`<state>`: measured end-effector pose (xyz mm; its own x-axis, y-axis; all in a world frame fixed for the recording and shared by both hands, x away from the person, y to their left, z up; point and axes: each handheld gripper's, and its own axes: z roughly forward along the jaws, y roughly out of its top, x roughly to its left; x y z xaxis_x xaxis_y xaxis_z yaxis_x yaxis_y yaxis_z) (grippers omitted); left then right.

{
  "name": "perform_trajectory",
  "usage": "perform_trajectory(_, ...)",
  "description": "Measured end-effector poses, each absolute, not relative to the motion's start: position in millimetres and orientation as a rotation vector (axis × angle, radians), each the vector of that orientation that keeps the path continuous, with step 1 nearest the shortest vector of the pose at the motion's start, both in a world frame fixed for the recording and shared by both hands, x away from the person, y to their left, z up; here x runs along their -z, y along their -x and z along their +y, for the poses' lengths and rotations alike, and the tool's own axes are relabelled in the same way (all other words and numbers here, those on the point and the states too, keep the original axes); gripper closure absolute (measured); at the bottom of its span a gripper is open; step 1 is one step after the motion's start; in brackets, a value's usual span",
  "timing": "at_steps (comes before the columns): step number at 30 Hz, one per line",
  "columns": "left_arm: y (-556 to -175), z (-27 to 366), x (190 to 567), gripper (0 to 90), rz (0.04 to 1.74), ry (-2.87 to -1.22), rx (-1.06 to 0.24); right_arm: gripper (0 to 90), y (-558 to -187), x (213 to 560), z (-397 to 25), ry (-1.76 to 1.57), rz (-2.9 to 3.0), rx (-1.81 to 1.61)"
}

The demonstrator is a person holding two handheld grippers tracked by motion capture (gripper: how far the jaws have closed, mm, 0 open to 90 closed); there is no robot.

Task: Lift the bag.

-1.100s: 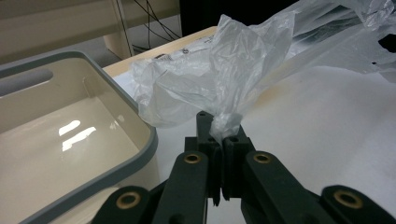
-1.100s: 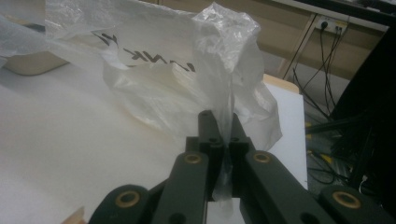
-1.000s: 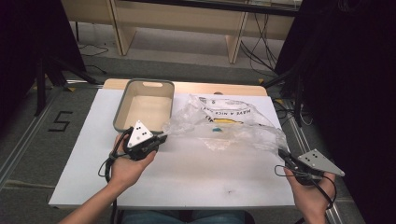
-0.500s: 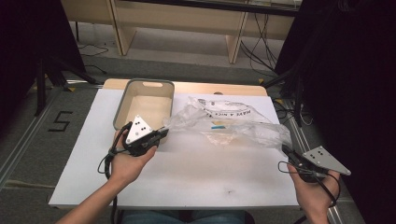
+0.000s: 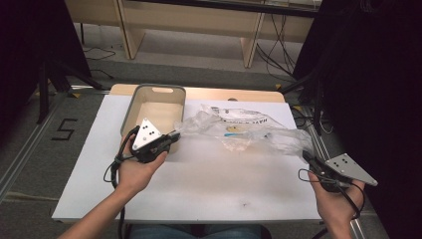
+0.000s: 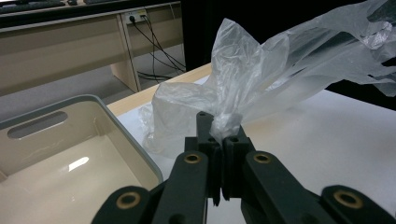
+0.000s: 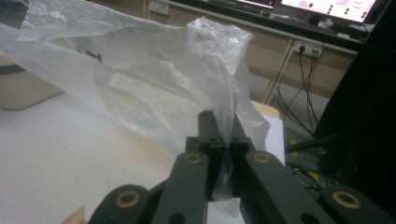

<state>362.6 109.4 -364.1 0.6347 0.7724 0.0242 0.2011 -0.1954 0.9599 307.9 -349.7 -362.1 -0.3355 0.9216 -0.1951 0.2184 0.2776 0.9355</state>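
ITEM: clear plastic bag (image 5: pixel 249 132), stretched above surface (image 5: pixel 209 184) centre | LEFT: left gripper (image 5: pixel 175 136) clamped on 9 o'clock corner | RIGHT: right gripper (image 5: pixel 306 155) clamped on 3 o'clock corner | STEP: likely spreading bag | NEXT: even tension, or it may tear | NEAR: beige bin (image 5: pixel 149 107), 10 o'clock

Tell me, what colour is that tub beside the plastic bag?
The tub is pale beige with a grey rim, clearest in the high view.

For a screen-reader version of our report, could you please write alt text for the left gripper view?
The left tongs are shut on a bunched corner of a clear plastic bag, which billows up and away to the right above the white table. A beige bin with a slot handle stands open at the left; a desk and cables lie beyond.
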Motion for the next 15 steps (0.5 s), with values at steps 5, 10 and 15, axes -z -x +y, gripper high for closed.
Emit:
perform_trajectory(5, -363, 109, 361, 88.5, 0.795, -1.716, -0.634, 89.9, -308, 358, -350, -1.037, 1.728, -1.109)
perform_trajectory(10, -363, 109, 358, 88.4, 0.787, -1.707, -0.639, 89.9, -309, 354, -349, -1.034, 1.712, -1.120)
perform_trajectory(15, -363, 109, 356, 88.5, 0.784, -1.693, -0.642, 89.9, -310, 350, -349, -1.030, 1.698, -1.126)
